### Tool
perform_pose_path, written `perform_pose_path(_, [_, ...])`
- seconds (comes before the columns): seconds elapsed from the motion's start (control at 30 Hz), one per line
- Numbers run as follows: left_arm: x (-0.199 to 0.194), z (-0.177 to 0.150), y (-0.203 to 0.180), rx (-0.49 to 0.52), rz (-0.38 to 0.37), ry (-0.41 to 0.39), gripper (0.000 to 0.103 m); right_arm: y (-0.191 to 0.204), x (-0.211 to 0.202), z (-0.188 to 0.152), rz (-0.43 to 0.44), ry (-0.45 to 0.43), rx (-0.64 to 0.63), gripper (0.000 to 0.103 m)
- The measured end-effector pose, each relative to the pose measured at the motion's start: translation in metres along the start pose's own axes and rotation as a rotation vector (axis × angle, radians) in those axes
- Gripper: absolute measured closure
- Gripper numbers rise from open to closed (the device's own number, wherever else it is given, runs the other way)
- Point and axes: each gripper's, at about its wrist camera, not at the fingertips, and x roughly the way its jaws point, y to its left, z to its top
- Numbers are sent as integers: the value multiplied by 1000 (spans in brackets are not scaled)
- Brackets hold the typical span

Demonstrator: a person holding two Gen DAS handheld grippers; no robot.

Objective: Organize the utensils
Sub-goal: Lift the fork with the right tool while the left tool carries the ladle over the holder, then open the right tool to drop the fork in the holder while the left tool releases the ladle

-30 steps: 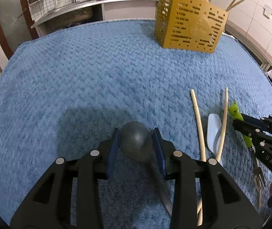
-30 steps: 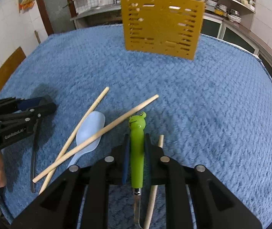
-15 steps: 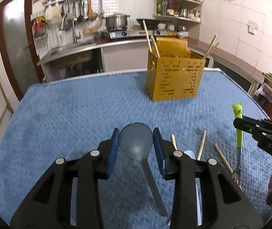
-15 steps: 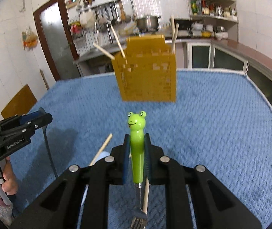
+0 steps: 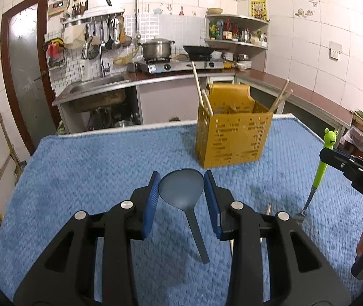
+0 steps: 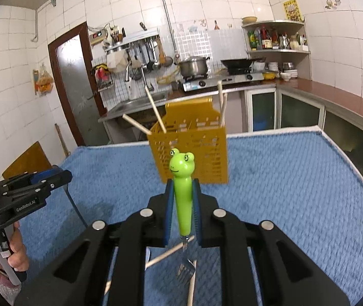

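My left gripper point(image 5: 181, 188) is shut on the bowl of a dark grey spoon point(image 5: 181, 190) and holds it above the blue mat, handle hanging down towards me. My right gripper point(image 6: 182, 191) is shut on the green frog-handled fork point(image 6: 182, 193), tines down, lifted off the mat. The fork also shows at the right of the left wrist view point(image 5: 321, 168). The yellow slotted utensil holder point(image 5: 232, 137) stands at the mat's far side with several chopsticks point(image 5: 198, 86) in it. It shows straight ahead in the right wrist view point(image 6: 194, 153).
Loose wooden chopsticks point(image 6: 168, 255) lie on the blue mat point(image 5: 92, 173) below the right gripper. The left gripper shows at the left of the right wrist view point(image 6: 36, 186). A kitchen counter with sink and stove point(image 5: 156, 66) runs behind the table.
Both grippers have risen off the mat with their utensils, the spoon and the frog fork. The views have tilted up from the mat to the holder and kitchen.
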Motion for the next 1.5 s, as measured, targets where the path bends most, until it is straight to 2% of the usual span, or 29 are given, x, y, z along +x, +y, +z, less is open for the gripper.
perform_pose_path(0.2, [-2,29,-7,4,-5,-57,69,-5,-2,31,-8,-56,-6,89])
perform_pose_path(0.47, [-1,98,-35,42,-9,-177,69,-2,2,92,-16,-152,-38,89])
perform_pose_path(0.67, [23,158,-46,3,-9,-250,69,0,20,144,-27,-233,-51,89])
perform_pose_path(0.8, [52,182,-52,1,1,-278,69,6,36,166,-41,-261,-73,89])
perform_pose_path(0.93, [85,185,-56,17,16,-282,69,6,57,173,-69,-270,-104,89])
perform_pose_path(1.17, [142,166,-54,39,46,-229,69,-5,89,164,-85,-265,-107,89])
perform_pose_path(1.5, [172,136,-57,66,48,-195,69,-14,115,140,-99,-239,-125,89])
